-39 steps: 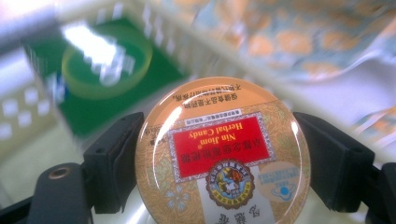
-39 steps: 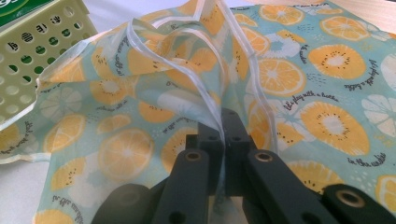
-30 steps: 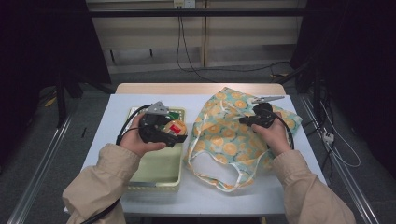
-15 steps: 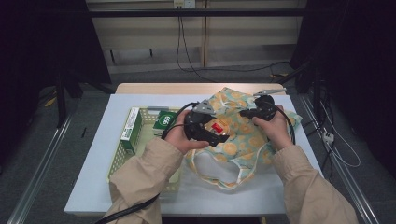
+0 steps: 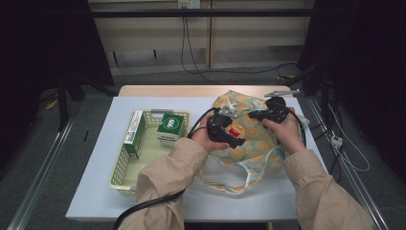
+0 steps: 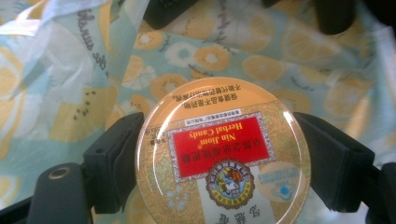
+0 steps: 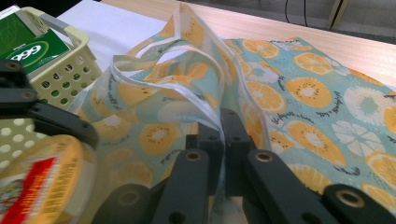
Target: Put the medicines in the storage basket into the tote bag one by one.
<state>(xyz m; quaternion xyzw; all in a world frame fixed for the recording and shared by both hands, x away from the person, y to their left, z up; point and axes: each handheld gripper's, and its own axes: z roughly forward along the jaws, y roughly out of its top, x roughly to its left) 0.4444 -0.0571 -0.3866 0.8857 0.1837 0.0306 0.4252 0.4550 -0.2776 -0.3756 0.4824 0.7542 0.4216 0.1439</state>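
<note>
- Two claws are at work over the patterned bag, one in each of the person's hands.
- Left claw (image 6: 219, 154): its black jaws stand either side of a round yellow candy tin (image 6: 223, 154) and press against its rim, clamped on it. The tin has a red label and lies flat between them.
- In the high view that left claw (image 5: 225, 130) holds the tin (image 5: 233, 132) above the middle of the bag, with the cloth directly beneath it.
- Right claw (image 7: 223, 140): its jaws are together, pinching a fold of the bag's (image 7: 299, 93) pale edging and lifting that edge into a ridge.
- In the high view the right claw (image 5: 256, 115) sits at the far part of the bag (image 5: 253, 143), close to the left claw.
- The bag, light blue with orange-slice prints, lies on the right half of the bench (image 5: 95, 191); its handles trail toward the person.
- On the left half stands a pale yellow basket (image 5: 119, 175), well apart from the tin, just beside the bag.
- Inside the basket are two green boxes: one upright box (image 5: 134, 134) against its left wall and one square box (image 5: 170, 125) at its far end.
</note>
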